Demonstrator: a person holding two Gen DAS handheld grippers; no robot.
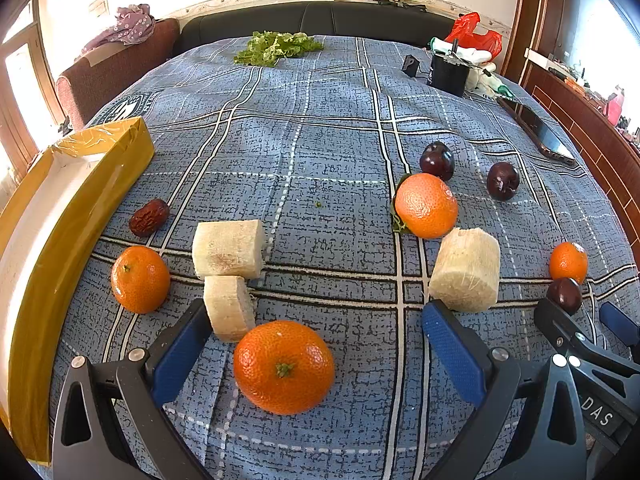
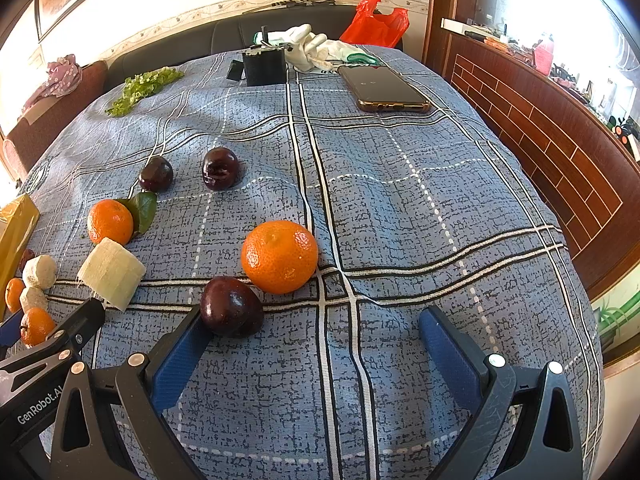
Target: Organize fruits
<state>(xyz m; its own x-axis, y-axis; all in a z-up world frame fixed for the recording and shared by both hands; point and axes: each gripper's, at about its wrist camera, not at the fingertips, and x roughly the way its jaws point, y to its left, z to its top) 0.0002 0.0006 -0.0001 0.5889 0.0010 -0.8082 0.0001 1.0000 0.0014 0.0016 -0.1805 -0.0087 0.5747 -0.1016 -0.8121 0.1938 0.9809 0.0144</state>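
- The left gripper (image 1: 316,320) fills the bottom of its own view, its 2 blue-padded fingers (image 1: 180,356) spread wide, nothing clamped between them.
- The right gripper (image 2: 312,332) sits at the bottom of its view, jaws equally wide apart.
- The right gripper also shows at the lower right of the left view, the left at the lower left of the right view.

Both fisheye views are looking forward and down from just above a blue plaid cloth (image 1: 320,152), each sitting behind its own gripper's blue fingers. The left camera is hovering close over the left part, near a yellow box (image 1: 60,232), facing a black sofa (image 1: 320,20) at the back. The right camera is sitting further right, facing the same way. Both are sharing the lettuce (image 1: 276,48), a phone (image 2: 386,88), the plums and the leafy orange (image 1: 426,205)
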